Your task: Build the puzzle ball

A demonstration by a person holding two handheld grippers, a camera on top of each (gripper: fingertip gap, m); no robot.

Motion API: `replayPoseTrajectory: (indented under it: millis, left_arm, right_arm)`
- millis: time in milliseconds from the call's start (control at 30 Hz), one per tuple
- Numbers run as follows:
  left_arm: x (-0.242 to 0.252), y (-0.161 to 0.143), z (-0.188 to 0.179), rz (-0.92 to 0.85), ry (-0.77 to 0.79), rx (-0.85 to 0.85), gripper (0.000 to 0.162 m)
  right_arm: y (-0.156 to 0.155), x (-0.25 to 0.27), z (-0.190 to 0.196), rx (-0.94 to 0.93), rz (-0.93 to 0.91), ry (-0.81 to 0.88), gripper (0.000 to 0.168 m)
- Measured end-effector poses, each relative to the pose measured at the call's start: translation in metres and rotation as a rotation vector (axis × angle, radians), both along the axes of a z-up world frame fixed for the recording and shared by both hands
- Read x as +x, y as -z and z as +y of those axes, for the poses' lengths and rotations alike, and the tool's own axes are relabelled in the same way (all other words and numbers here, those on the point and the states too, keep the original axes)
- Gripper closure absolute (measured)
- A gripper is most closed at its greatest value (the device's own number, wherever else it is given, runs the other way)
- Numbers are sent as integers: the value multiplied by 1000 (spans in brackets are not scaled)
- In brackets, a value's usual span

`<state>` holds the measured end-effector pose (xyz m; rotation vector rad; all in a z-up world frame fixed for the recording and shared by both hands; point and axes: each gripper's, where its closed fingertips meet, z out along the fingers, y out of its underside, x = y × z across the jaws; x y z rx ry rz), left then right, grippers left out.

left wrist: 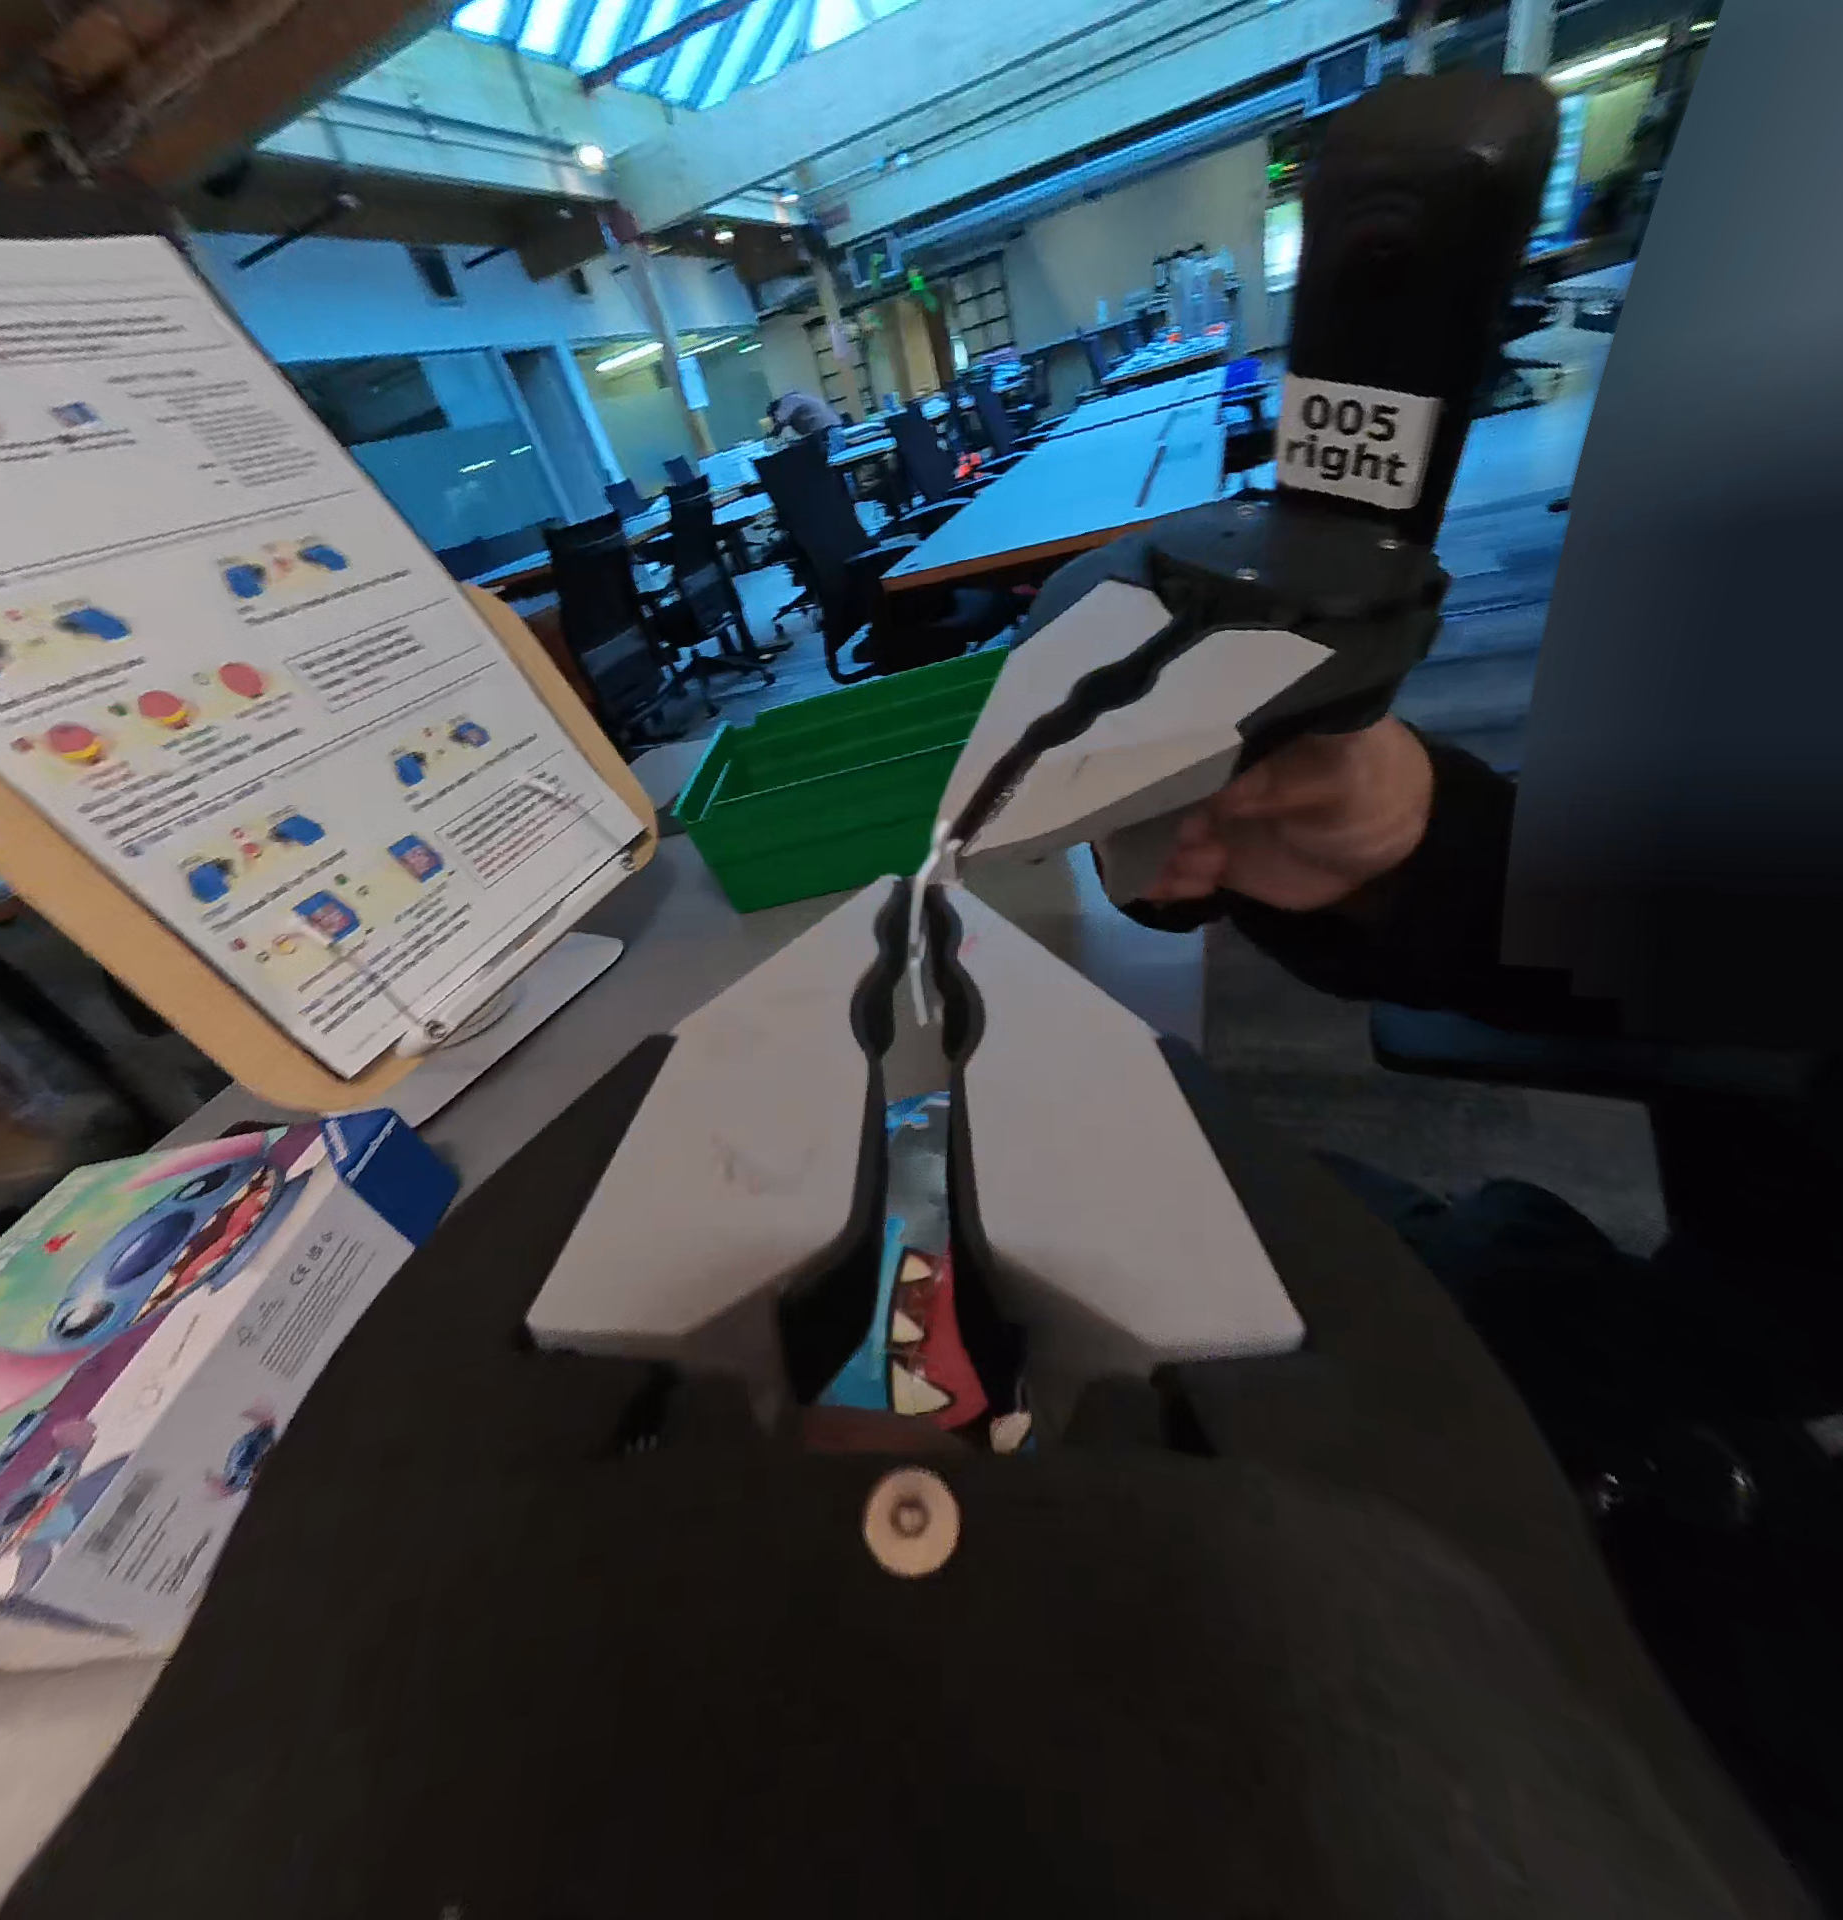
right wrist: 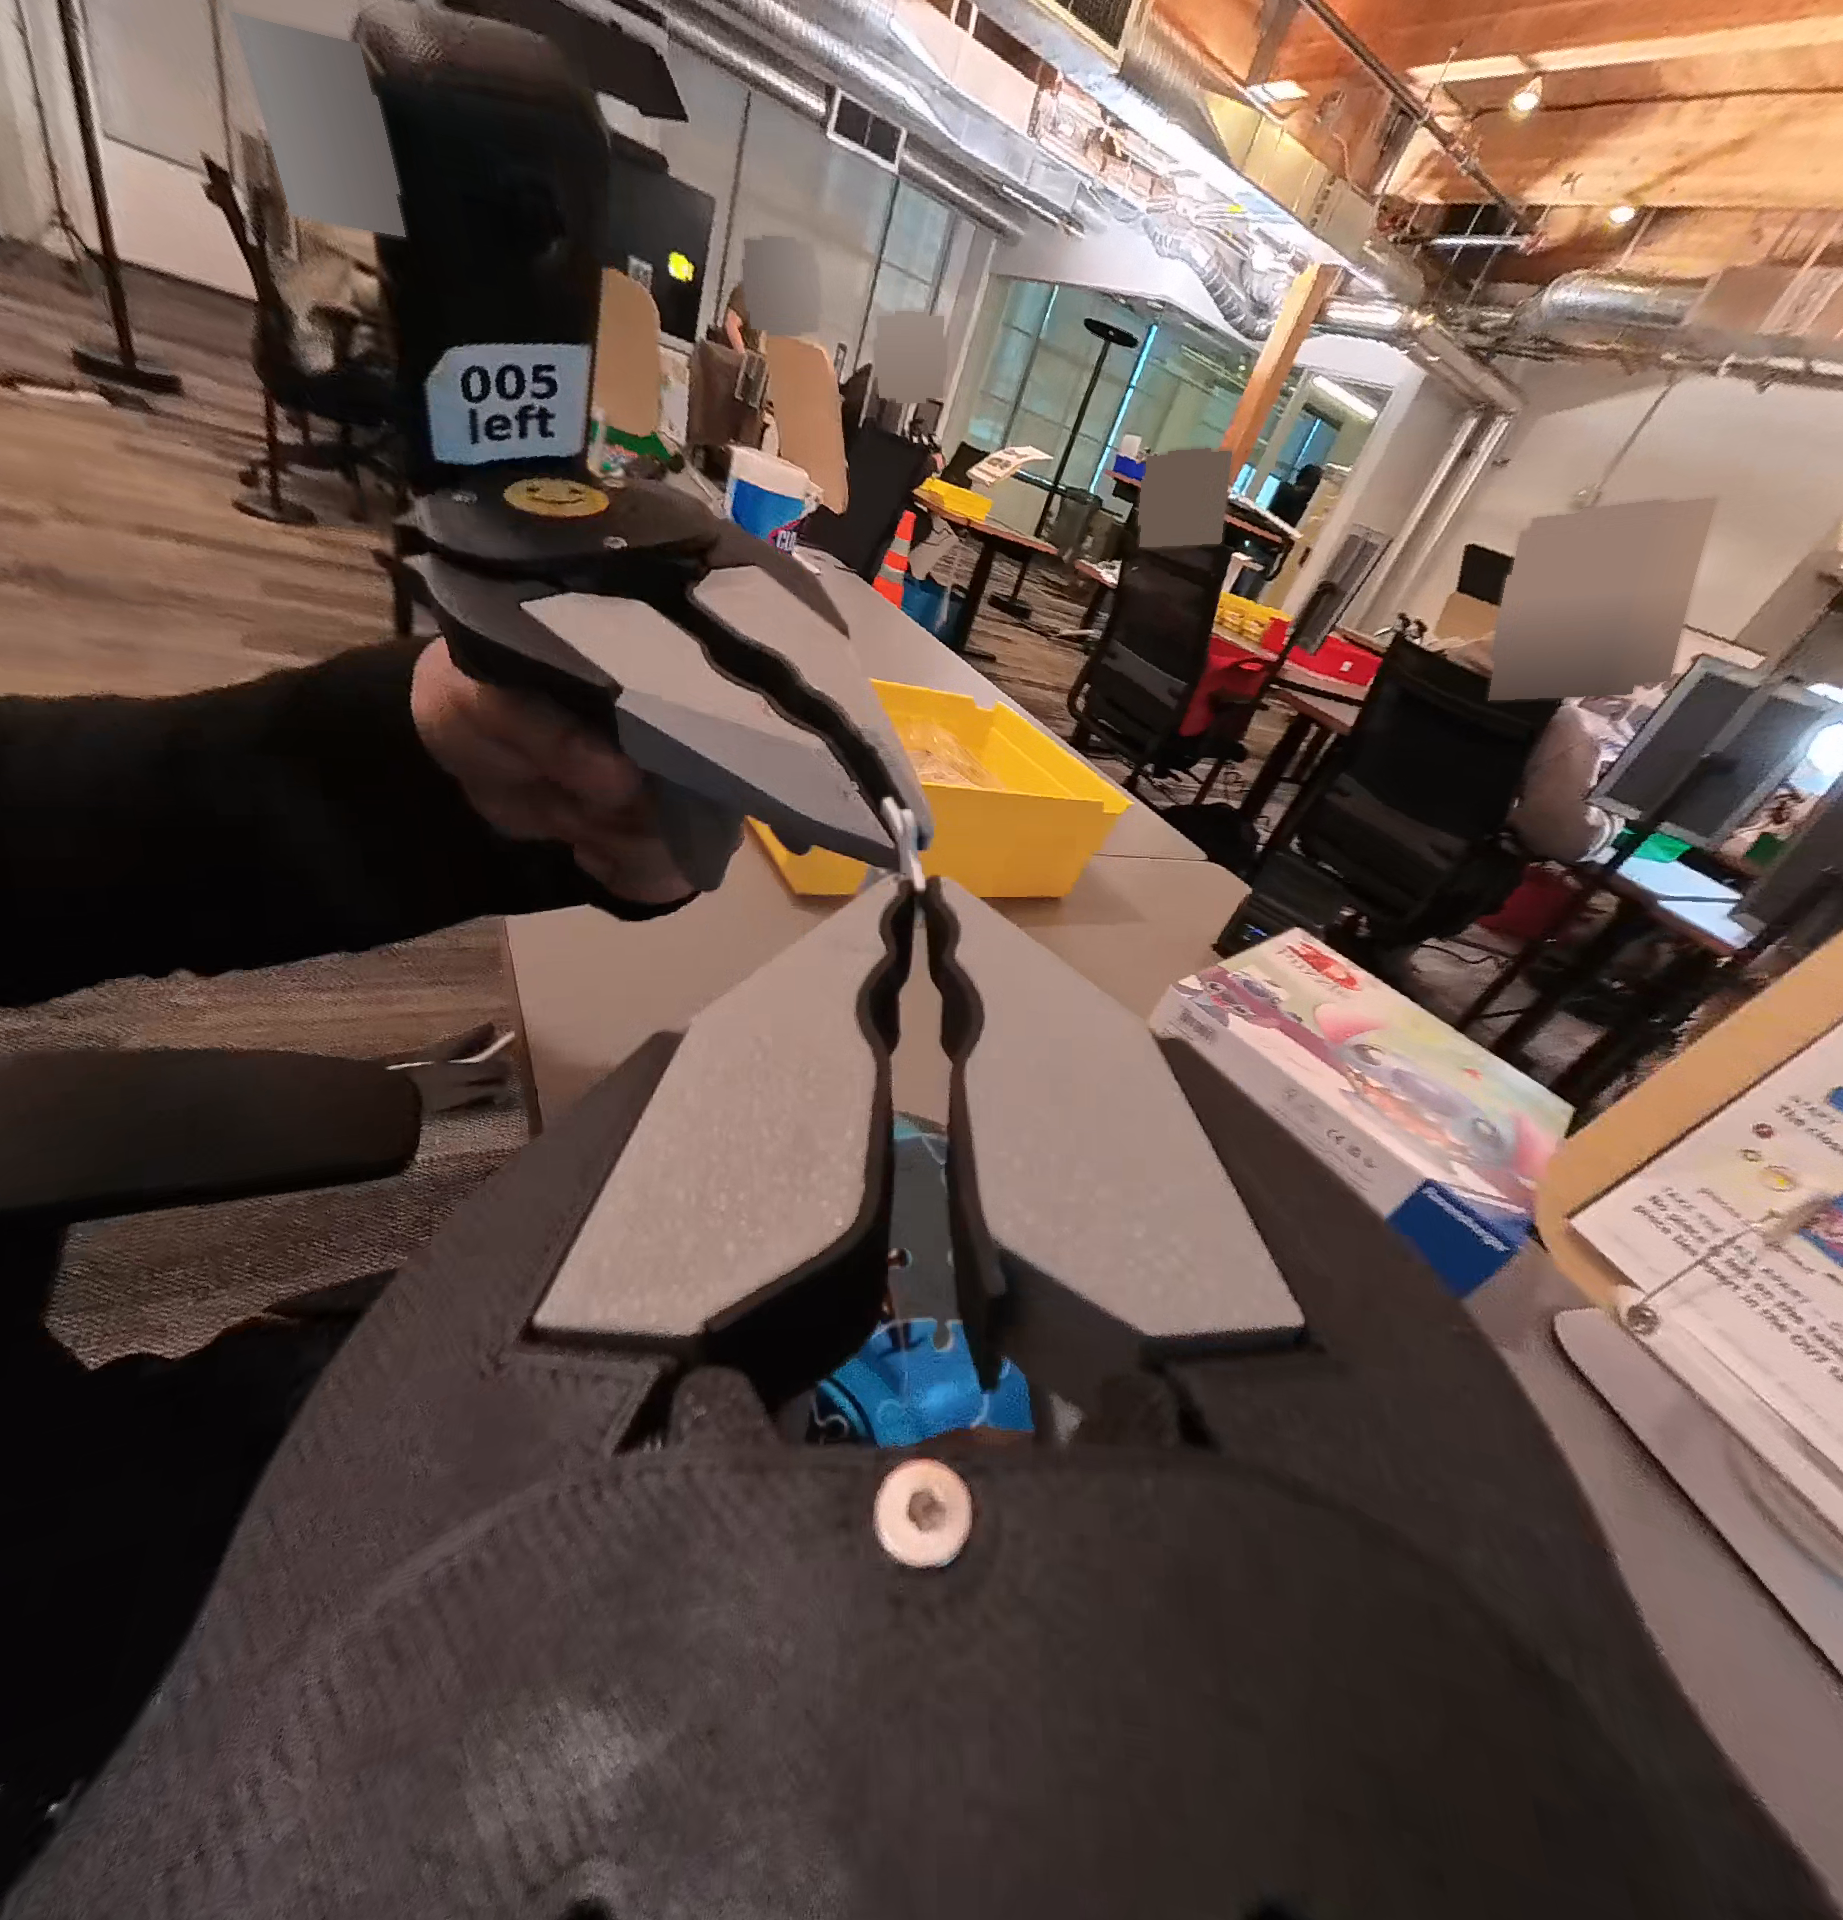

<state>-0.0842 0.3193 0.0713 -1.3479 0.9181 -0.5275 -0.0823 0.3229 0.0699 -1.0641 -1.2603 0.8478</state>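
You are seeing grey fingers (left wrist: pixel 792 1122) with black wavy edges, a white puzzle piece (left wrist: pixel 922 935) showing between them, a blue printed puzzle ball (right wrist: pixel 922 1382) below, a green bin (left wrist: pixel 834 800), a yellow bin (right wrist: pixel 1000 810), and a pastel cartoon-printed box (left wrist: pixel 169 1340).

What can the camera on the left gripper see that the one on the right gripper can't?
Only the left wrist view shows the green bin behind the grippers. Only the right wrist view shows the yellow bin. Both show the two grippers, left gripper and right gripper, meeting tip to tip on a thin white piece, plus the puzzle box and the instruction sheet on its stand.
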Motion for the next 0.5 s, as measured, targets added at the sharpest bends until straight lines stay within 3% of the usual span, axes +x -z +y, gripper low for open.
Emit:
replayPoseTrajectory:
  millis: [100, 233, 400, 500]
  left_arm:
    - [6, -3, -13, 12, 107, 71, 162]
    - [4, -13, -50, 44, 328, 343, 162]
    - [15, -13, -94, 184, 513, 574, 162]
    - [30, -4, -105, 262, 512, 749, 162]
  right_arm:
    - [-4, 5, -9, -19, 9, -47, 168]
    - [7, 17, -18, -188, -43, -207, 167]
    - [24, 26, -44, -549, -172, -561, 151]
    - [18, 28, -73, -713, -195, -809, 146]
